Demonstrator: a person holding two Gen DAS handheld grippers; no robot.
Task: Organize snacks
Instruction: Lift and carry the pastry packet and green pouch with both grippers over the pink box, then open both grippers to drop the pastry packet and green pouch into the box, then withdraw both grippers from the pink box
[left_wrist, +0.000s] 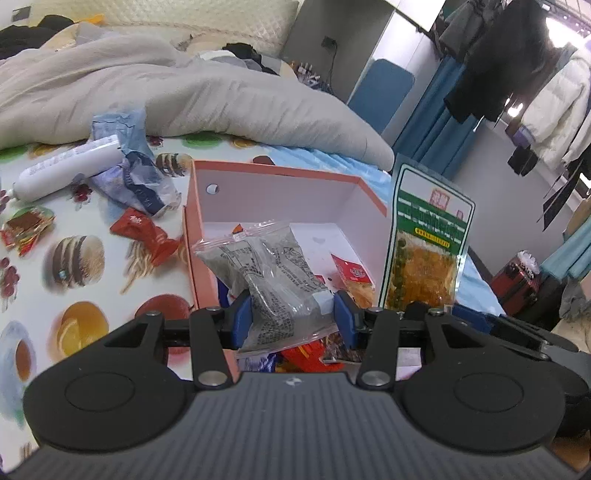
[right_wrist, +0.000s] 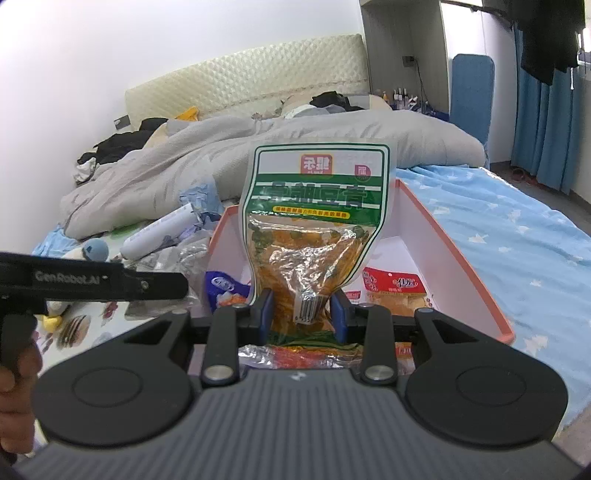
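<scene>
- The left claw (left_wrist: 291, 314) is gripping a grey printed packet (left_wrist: 266, 273) over the near end of the pink box (left_wrist: 280, 177).
- The right claw (right_wrist: 302, 310) is pinching a green-and-orange pouch (right_wrist: 314, 206) upright above that box, which is sitting on the bed (right_wrist: 517, 236).
- Red snack packs (left_wrist: 352, 275) are lying inside the box.
- A red wrapper (left_wrist: 144, 232) and white tube (left_wrist: 66, 170) are lying left of it.

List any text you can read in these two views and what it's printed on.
"GenRobot.AI": on the black arm of the left hand-held gripper, seen from the right wrist.
Green-and-white snack pouch: Chinese characters and a barcode, too blurred to read.
Grey clear packet: fine print, too small.
Red packets in the pink box: unreadable.
</scene>
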